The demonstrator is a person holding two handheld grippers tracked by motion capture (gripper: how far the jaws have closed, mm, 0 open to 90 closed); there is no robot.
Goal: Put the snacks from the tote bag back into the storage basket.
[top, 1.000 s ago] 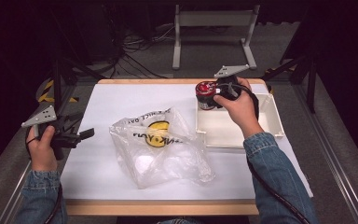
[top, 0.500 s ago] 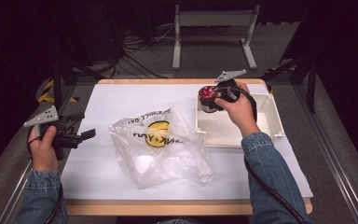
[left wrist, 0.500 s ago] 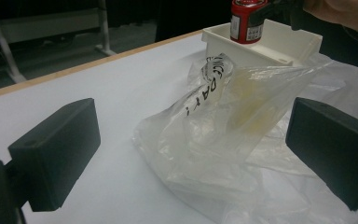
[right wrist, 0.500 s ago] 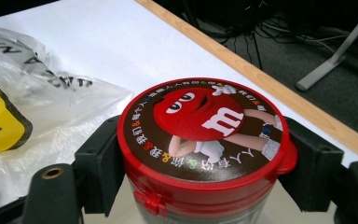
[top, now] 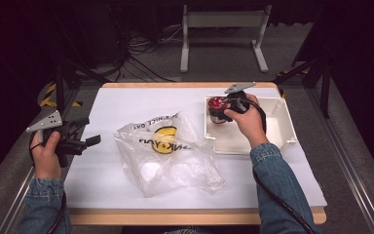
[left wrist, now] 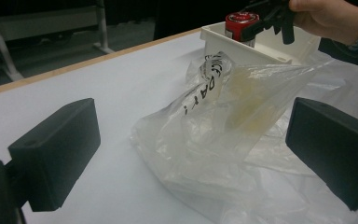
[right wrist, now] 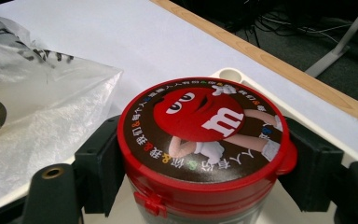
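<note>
Lowered since the earlier frame, your right gripper (right wrist: 200, 186) clasped the red-lidded jar (right wrist: 204, 140) at the white tray's (top: 281, 117) far left corner. You needed it upright, squeezed evenly. Your left gripper (left wrist: 191, 158) waited open beside the plastic bag (top: 168, 151).

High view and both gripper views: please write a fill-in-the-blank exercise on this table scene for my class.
1. The jar has a ____ lid.
2. The right tongs hold the jar over the white ____.
3. The crumpled plastic bag lies on the ____.
4. The left tongs stand ____.

Missing words: red; tray; table; open
</note>
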